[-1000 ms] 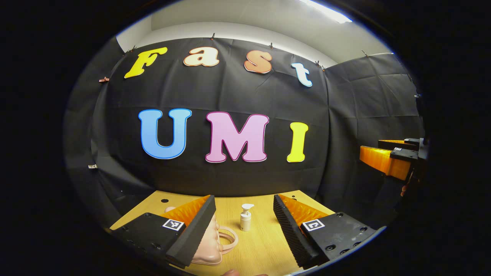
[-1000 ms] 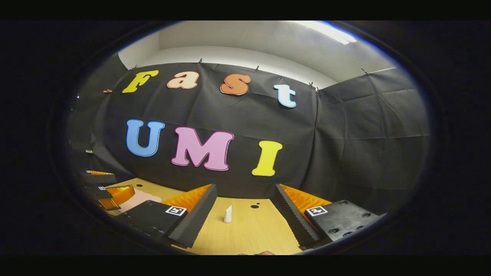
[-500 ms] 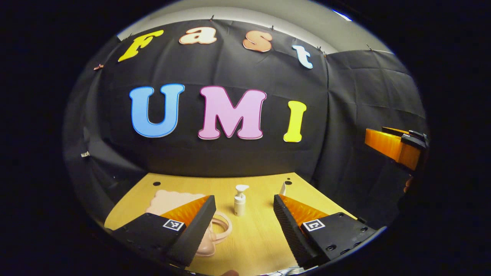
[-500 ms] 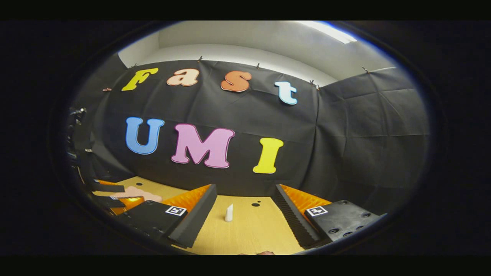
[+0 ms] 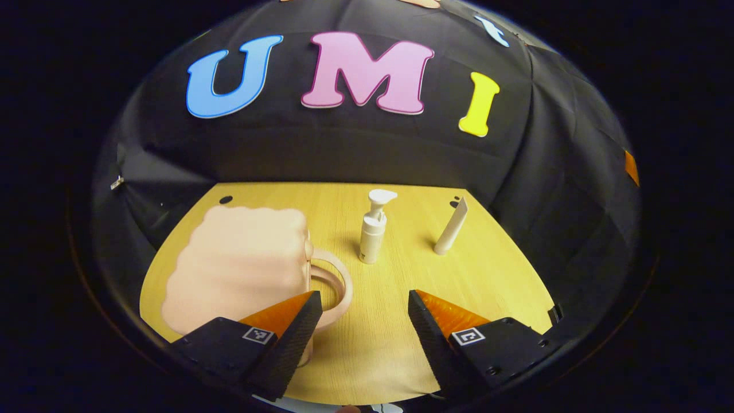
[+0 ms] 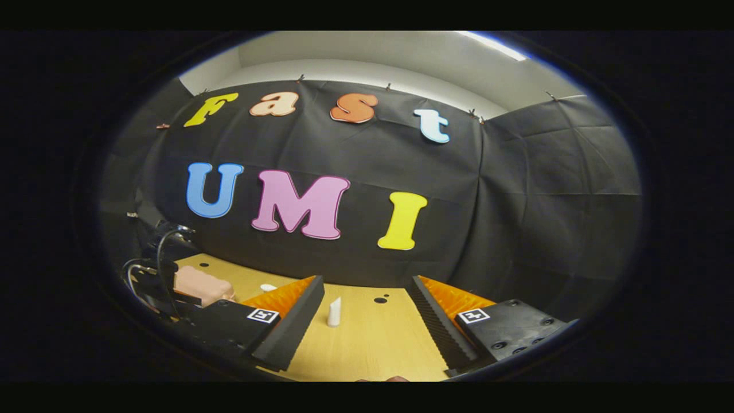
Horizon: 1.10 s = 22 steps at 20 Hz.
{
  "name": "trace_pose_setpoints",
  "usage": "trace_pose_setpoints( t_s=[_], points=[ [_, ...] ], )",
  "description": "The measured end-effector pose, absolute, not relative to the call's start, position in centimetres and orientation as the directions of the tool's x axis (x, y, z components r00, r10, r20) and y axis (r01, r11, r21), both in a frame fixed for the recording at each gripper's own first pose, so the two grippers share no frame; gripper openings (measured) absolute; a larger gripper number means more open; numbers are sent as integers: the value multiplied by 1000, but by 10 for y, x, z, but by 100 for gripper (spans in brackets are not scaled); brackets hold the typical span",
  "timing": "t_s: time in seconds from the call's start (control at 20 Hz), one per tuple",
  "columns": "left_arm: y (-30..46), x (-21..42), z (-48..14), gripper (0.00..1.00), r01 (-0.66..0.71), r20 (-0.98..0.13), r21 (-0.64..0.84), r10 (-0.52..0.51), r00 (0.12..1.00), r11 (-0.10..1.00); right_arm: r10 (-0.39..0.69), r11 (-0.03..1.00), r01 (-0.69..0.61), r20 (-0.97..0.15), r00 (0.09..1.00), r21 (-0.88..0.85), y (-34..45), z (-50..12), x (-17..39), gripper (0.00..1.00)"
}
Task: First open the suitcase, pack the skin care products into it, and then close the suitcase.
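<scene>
Change since a second ago: our left gripper view now looks down on far more of the table, with the whole suitcase in sight; our right gripper view has barely shifted.
Left gripper view, gripper: our left gripper (image 5: 364, 310) is spread wide, nothing between its fingers.
Left gripper view, suitcase: we see the pink suitcase (image 5: 238, 267) lying closed on the wooden table (image 5: 487, 275), its handle (image 5: 331, 284) beside our left finger.
Left gripper view, products: a white pump bottle (image 5: 374, 226) stands upright mid-table; a white tube (image 5: 451, 226) stands leaning to its right, apart.
Right gripper view, gripper: our right gripper (image 6: 364, 304) is likewise spread wide, gripping nothing.
Right gripper view, things: the tube (image 6: 334, 311) stands between our fingers, farther off; the suitcase (image 6: 200, 284) lies far left.
</scene>
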State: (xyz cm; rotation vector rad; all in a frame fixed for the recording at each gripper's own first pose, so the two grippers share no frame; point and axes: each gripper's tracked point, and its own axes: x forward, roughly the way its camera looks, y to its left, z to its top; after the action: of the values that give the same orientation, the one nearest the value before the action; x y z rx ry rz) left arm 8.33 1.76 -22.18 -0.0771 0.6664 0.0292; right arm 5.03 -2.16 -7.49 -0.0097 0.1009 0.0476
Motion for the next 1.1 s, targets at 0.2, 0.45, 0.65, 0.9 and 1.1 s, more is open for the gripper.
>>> trace_pose_setpoints(
  t_s=[0.2,0.45,0.65,0.9,1.1],
  points=[
    [25,110,-264,96,-155,-707,-53,72,704,987,91,995,-78,-210,974,67,-48,-122,84,97],
    [37,136,-287,95,-202,-756,23,149,637,979,86,985,-37,-290,953,171,-95,-161,123,97],
    [36,151,-304,93,-213,-792,31,154,591,977,14,976,58,-327,945,210,-129,-178,131,96],
    [31,165,-317,90,-147,-815,45,122,566,988,-63,956,167,-388,920,241,-153,-189,124,98],
    [38,159,-330,61,-169,-851,-2,87,518,986,-136,944,240,-395,908,226,-162,-184,108,98]
  ],
)
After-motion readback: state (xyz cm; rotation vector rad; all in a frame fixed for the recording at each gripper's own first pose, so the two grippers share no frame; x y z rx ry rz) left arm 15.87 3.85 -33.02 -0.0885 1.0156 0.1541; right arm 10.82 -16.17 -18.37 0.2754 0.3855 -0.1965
